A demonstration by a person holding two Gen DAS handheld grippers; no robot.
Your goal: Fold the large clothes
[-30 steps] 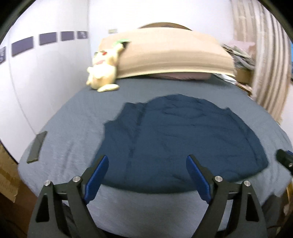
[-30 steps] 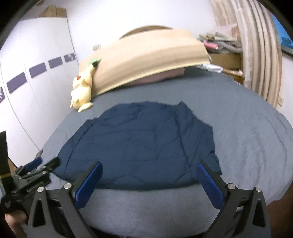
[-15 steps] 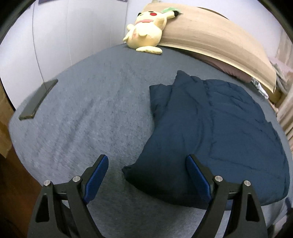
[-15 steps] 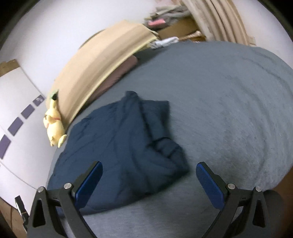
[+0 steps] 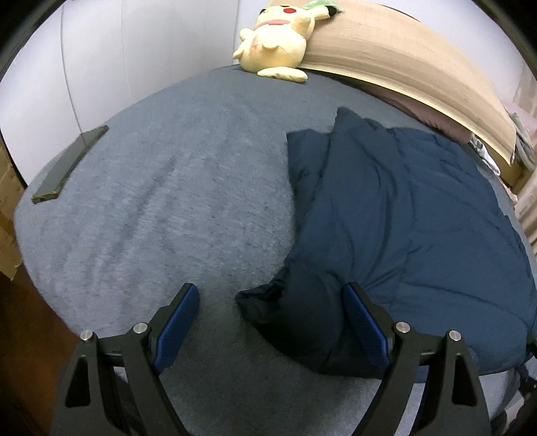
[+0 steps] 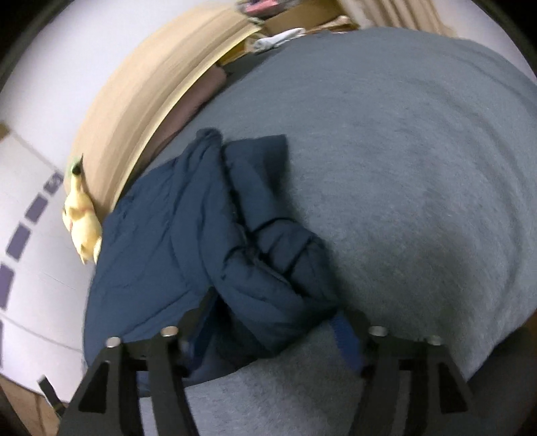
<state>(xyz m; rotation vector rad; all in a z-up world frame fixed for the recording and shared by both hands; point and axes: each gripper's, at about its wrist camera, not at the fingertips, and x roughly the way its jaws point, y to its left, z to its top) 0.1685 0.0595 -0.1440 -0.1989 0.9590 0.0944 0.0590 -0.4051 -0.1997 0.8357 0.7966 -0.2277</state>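
The grey fleecy bed cover [image 5: 174, 208] lies bare and open to the left of the dark blue quilted jacket [image 5: 402, 214], broken only by a flat dark slab [image 5: 68, 164] near its left edge and a yellow plush toy [image 5: 278, 47] against the tan padded headboard [image 5: 402, 63]. To the jacket's right, the cover [image 6: 419, 167] is a wide clear stretch up to the clutter of boxes and cloths [image 6: 285, 30] at the far corner
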